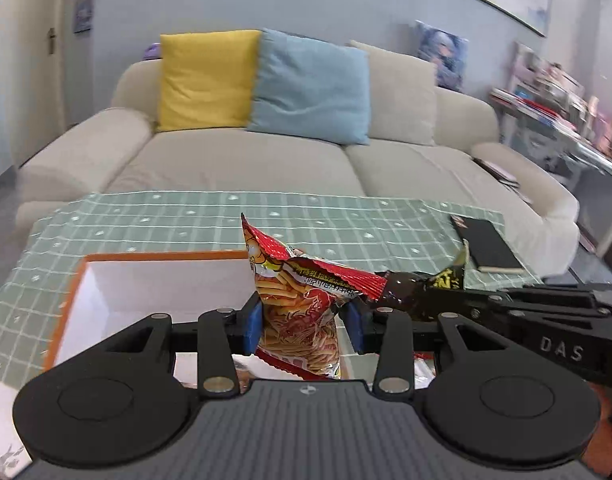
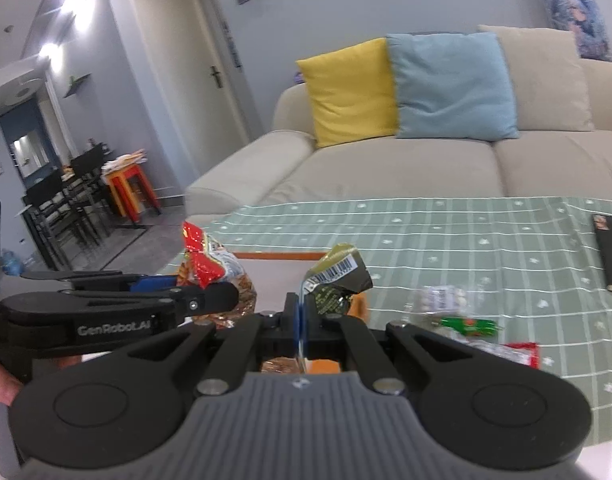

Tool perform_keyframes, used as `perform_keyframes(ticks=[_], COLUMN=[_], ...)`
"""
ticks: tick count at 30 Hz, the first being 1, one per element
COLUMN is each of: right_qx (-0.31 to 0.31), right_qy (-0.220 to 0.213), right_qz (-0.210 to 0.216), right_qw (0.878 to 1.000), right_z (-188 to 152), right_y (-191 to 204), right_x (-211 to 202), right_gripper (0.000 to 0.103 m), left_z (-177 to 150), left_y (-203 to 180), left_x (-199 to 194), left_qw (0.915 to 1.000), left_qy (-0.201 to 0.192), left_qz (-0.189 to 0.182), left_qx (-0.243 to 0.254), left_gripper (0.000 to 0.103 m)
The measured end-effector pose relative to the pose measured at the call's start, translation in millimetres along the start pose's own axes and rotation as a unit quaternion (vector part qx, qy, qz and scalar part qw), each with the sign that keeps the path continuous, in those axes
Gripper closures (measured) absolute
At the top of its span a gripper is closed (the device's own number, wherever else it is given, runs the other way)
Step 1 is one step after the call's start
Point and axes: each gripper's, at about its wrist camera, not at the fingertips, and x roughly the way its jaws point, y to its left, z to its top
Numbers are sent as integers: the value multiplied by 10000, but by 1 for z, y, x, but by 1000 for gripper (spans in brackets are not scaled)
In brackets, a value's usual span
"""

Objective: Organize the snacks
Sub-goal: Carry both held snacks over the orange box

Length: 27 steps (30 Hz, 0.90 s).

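Both grippers are gripping snacks: left gripper point(image 1: 306, 322) the red packet point(image 1: 302, 304), right gripper point(image 2: 302, 320) a dark wrapper point(image 2: 338, 280); seemingly several packets point(image 2: 466, 320) are waiting outside the box point(image 1: 66, 308).

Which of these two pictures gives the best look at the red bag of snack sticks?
The left wrist view: the red snack bag stands centred between the left gripper's blue pads, its print clear. The right wrist view shows only its crumpled top at the left, behind that gripper.

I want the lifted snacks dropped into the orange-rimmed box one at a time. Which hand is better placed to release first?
Left, probably. The left gripper holds the red snack bag directly above the orange-rimmed box. The right gripper, shut on the dark packet, hangs nearer the box's right rim.
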Motion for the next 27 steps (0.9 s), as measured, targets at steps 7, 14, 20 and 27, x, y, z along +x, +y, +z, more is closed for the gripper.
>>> perform_keyframes(ticks=[7, 14, 20, 27], right_qx=[-261, -632, -978, -1165], right_qy=[231, 653, 1002, 1378], right_qz=[258, 258, 51, -134], right_qw=[9991, 9955, 9901, 9835], right_z=[3, -4, -14, -26], right_y=[29, 47, 50, 43], right_x=[30, 68, 100, 129], right_gripper=[103, 103, 103, 103], left_z=[-1, -11, -23, -33], left_y=[33, 51, 56, 64], left_x=[2, 22, 45, 69], left_qw=[9986, 9960, 9921, 9876], left_qy=[78, 497, 957, 1278], left_qz=[325, 504, 669, 791], left_qx=[-405, -548, -465, -462], left_gripper=[57, 57, 57, 57])
